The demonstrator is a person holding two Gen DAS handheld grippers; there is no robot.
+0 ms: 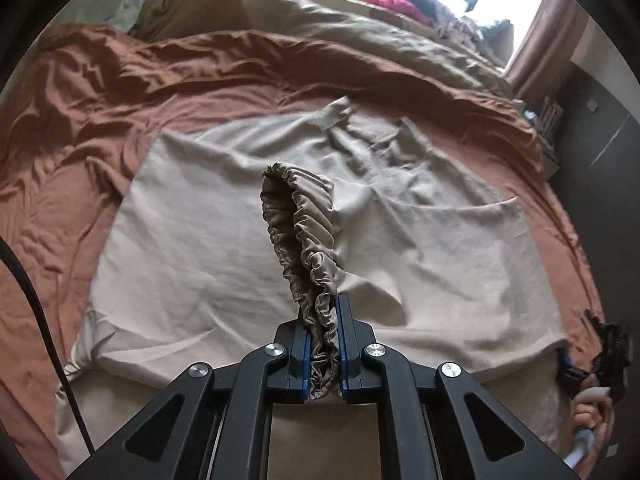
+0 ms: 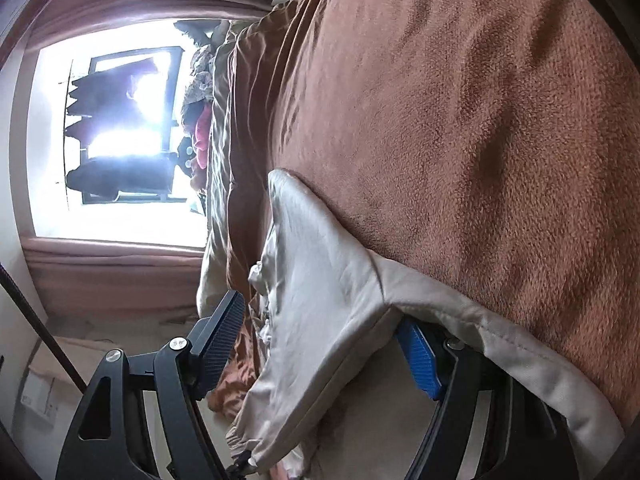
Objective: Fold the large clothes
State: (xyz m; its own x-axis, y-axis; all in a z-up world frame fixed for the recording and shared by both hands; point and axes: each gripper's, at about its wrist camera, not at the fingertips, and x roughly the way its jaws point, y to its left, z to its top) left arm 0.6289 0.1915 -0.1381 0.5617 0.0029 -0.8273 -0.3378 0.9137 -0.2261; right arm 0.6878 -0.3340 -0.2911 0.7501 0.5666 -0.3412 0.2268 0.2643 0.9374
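A large beige garment [image 1: 224, 248] lies spread on the brown bed sheet [image 1: 100, 120]. My left gripper [image 1: 323, 312] is shut on its gathered elastic band [image 1: 304, 232], which stands up in a loop above the flat cloth. In the right wrist view, which is rolled sideways, my right gripper [image 2: 320, 344] stands open at the bed's edge. A hemmed corner of the garment [image 2: 320, 280] lies between its fingers and drapes over the blue pad [image 2: 420, 360], and the pads do not press on it. At the lower right of the left wrist view, a hand [image 1: 592, 408] holds the right gripper [image 1: 568, 360].
A beige duvet [image 1: 280, 20] is bunched along the far side of the bed. A pile of coloured clothes [image 1: 392, 0] sits by the bright window [image 2: 120, 120]. A dark cable [image 1: 40, 300] hangs at the left. Boxes [image 2: 60, 360] stand on the floor beside the bed.
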